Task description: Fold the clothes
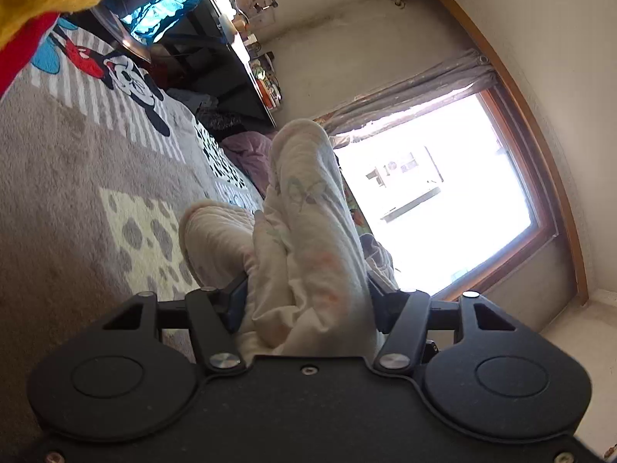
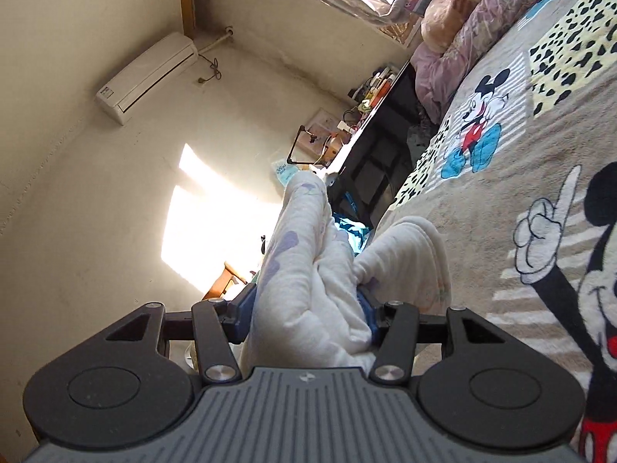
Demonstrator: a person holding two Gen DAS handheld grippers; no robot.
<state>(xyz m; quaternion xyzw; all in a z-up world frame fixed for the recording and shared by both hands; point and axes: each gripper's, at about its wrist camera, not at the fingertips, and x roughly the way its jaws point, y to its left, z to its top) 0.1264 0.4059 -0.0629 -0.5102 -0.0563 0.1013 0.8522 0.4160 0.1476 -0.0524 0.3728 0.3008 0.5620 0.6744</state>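
Both clamp bunched cloth: left hand-held gripper (image 1: 304, 301) and right hand-held gripper (image 2: 308, 308) on the cream garment (image 1: 304, 208). Keep it taut and level, then lay it flat on the bed (image 1: 77, 162).

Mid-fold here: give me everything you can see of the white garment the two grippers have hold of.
The white garment is soft, thick, quilted-looking cloth, cream-white with faint pastel prints: pale green and orange in the left wrist view, lilac shapes in the right wrist view. It is bunched in deep folds, lifted above the cartoon-mouse blanket. The left gripper and right gripper each clamp a thick wad between blue-padded fingers. In both views a looped fold bulges out on the blanket side. Its full shape is hidden.
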